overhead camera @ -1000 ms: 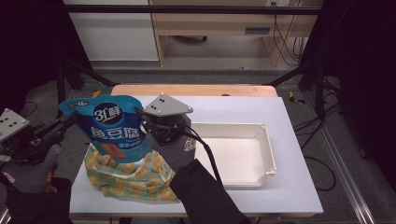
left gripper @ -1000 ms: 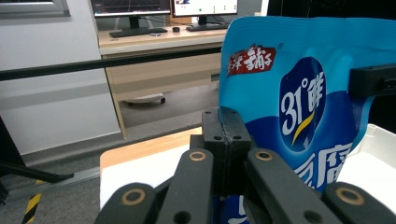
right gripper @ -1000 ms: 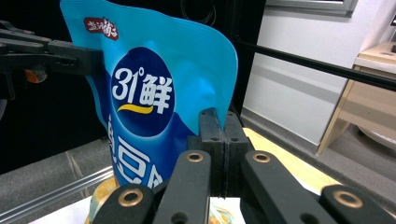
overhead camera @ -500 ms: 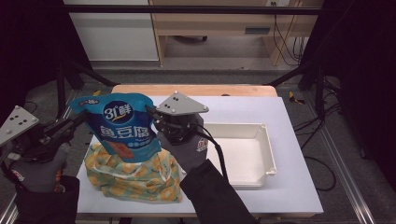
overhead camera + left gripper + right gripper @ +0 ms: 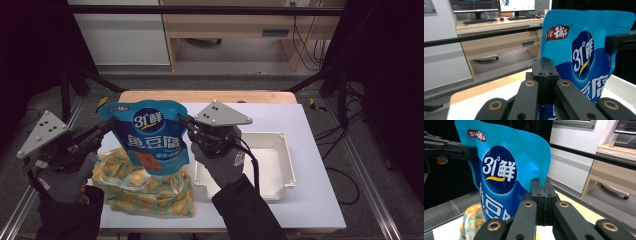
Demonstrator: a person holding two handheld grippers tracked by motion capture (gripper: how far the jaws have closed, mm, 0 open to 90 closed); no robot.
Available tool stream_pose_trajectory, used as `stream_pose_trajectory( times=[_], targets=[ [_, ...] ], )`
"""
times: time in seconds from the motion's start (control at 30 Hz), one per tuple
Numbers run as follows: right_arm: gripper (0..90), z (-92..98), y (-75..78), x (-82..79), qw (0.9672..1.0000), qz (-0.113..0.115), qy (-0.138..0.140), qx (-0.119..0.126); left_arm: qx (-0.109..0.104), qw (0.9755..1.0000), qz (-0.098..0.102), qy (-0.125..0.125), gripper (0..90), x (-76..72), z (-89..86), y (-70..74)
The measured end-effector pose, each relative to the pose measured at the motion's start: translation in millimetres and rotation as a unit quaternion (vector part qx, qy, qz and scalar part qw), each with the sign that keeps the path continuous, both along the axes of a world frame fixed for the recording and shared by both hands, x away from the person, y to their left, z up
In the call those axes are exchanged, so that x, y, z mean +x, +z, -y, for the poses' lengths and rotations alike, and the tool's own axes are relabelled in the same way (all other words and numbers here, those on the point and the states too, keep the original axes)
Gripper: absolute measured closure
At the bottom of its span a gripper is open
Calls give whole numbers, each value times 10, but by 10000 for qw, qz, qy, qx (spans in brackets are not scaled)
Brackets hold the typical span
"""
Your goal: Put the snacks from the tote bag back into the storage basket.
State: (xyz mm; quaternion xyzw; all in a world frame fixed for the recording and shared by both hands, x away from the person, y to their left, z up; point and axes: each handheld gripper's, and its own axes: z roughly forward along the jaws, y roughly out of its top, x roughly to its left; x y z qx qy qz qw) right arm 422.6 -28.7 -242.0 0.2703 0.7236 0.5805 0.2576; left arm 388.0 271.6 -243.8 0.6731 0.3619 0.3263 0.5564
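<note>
From above, I've carried the blue pouch [image 5: 147, 135] rightward toward the white tray [image 5: 280, 165], above the yellow bag [image 5: 145, 187]. My left gripper [image 5: 544, 75] pinches one edge, my right gripper [image 5: 541, 195] the other, both clamped.

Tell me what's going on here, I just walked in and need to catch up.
A person holds a blue snack pouch up off the white table, one gripper on each side edge. The left gripper and the right gripper are both shut on the pouch's edges. It hangs above a yellow patterned bag lying on the table, next to a white tray.
</note>
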Motion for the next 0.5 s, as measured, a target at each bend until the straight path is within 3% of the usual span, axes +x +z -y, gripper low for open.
stream_pose_trajectory(
  times=[0.5],
  targets=[
    [900,407,35,-90,9996,32,-266,-29,9,9995,47,-302,900,62,378,32]
  ],
)
